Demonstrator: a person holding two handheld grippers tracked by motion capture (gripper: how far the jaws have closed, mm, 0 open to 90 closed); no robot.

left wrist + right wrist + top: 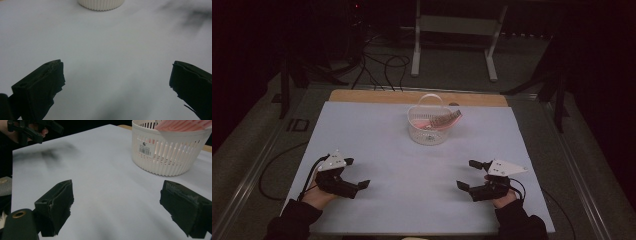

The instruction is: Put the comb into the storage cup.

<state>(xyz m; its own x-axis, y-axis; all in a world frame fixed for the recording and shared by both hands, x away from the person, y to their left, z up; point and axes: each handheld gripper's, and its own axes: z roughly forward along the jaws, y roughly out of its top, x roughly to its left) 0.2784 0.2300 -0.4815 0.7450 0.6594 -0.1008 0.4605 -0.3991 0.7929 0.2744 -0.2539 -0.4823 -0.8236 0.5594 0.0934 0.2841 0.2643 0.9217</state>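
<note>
A round white slatted basket (428, 134) with a hoop handle stands at the far middle of the white table sheet (412, 165). Pink ribbed pieces (439, 121) lean inside it and poke over its right rim. My left gripper (357, 173) rests low at the front left, held by a hand, jaws wide apart with nothing between them. At the front right my right gripper (468, 174) is likewise open and empty. The right gripper view has the basket (168, 152) at upper right with the pink pieces (185, 124) on top. The basket's base (101, 4) sits at the top of the left gripper view.
A wooden strip (417, 96) borders the sheet's far edge. Beyond the table, cables (382, 67) lie on the floor beside a grey metal stand (454, 35). Dark surroundings flank both sides. In the right gripper view the other hand's gripper (32, 130) shows at top left.
</note>
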